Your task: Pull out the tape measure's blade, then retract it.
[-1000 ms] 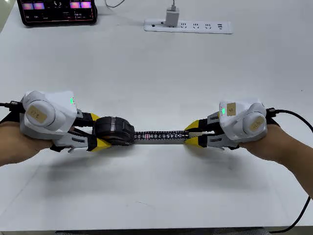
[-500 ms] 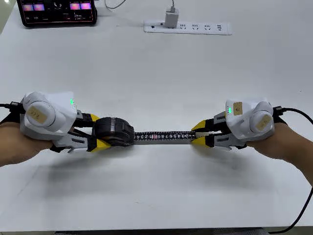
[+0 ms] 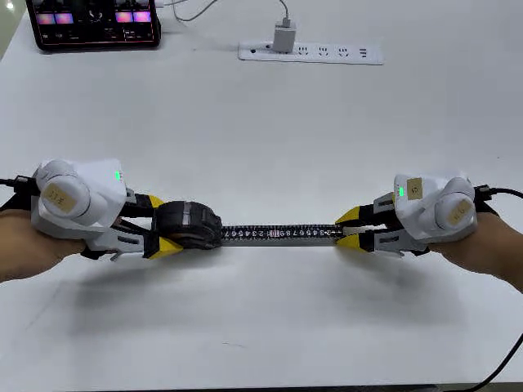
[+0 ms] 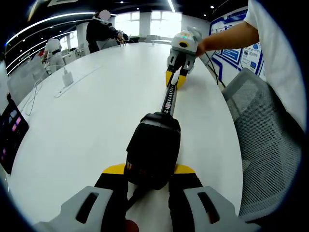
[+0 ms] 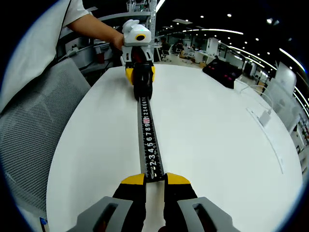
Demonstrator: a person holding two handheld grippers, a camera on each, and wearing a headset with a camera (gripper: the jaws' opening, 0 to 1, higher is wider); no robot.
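A black tape measure case rests on the white table, and my left gripper is shut on it; in the left gripper view the case sits between the yellow-tipped jaws. The numbered blade runs out of the case to the right, low over the table. My right gripper is shut on the blade's end; in the right gripper view the blade stretches from my right gripper to the far case.
A white power strip with a plugged charger lies at the table's far side. A dark tablet with a lit screen stands at the far left. A mesh chair is beside the table. People stand at the table's far end.
My right gripper has moved to the right with the blade's end, so more of the blade is out. The left gripper and the case have stayed in place.
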